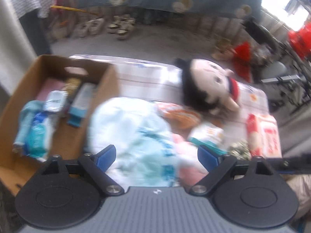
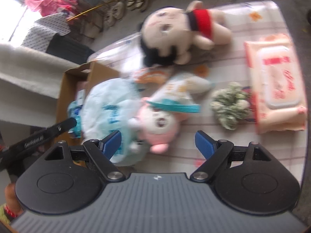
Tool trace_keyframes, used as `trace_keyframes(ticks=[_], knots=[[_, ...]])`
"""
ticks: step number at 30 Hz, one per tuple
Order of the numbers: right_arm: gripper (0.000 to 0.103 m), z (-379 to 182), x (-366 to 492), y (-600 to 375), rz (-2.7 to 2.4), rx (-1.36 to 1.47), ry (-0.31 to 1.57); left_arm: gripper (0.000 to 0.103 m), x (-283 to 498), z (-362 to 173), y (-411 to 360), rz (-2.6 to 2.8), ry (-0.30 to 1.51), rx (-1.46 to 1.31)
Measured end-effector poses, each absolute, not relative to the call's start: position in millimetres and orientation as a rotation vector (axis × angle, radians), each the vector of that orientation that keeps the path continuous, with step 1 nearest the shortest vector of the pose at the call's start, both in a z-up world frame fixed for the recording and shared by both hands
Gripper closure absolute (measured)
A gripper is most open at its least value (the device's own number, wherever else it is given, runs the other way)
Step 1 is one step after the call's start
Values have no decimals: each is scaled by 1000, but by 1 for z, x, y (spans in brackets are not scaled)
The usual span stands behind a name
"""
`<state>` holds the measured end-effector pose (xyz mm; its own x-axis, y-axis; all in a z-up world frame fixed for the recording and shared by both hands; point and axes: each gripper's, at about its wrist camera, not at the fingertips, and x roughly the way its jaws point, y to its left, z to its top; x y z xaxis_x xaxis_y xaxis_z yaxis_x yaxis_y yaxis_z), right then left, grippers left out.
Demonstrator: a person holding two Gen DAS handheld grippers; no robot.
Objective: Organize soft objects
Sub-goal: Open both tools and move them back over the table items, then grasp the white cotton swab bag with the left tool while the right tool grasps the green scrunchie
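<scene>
Sitting at the left edge of the table, the box already holds several small packs, so it reads as the collecting bin. Just right of it lies the pale blue bag, touching its wall, with the left gripper above it, jaws apart and empty. Next right, the pink plush lies under a teal-edged pouch; the right gripper hangs over it, also spread and holding nothing. Farther off rests the doll; at far right, the wipes, unsorted.
</scene>
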<state>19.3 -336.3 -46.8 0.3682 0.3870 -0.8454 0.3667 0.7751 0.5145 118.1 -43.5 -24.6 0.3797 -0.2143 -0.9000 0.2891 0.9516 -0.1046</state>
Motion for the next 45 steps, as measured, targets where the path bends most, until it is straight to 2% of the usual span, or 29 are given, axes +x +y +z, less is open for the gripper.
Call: trace_keyframes(ticks=[6,10,19,30,33,37,40,45], knots=[[21,-83,5,-351,-109,775,1257,15,122,-53,-97,-471,1150,190],[22,-92,6,-354,-148,774,1235,15,138,-68,-116,-518,1196,159],[34,-110,23,-365,-170,694,1254,15,183,-108,-156,-548,1326,140],[35,-125,44,-370,-71,609,1305,13,211,-172,-198,-550,1471,290],[35,-128,50,-370,-56,574,1312,27,210,-179,-204,-552,1477,337],[35,-130,58,-364,-25,492,1320,31,210,-179,-206,-568,1473,328],[35,-134,66,-359,-9,437,1331,42,209,-175,-207,-584,1455,339],[36,-149,79,-351,6,338,1358,47,209,-174,-207,-592,1456,329]])
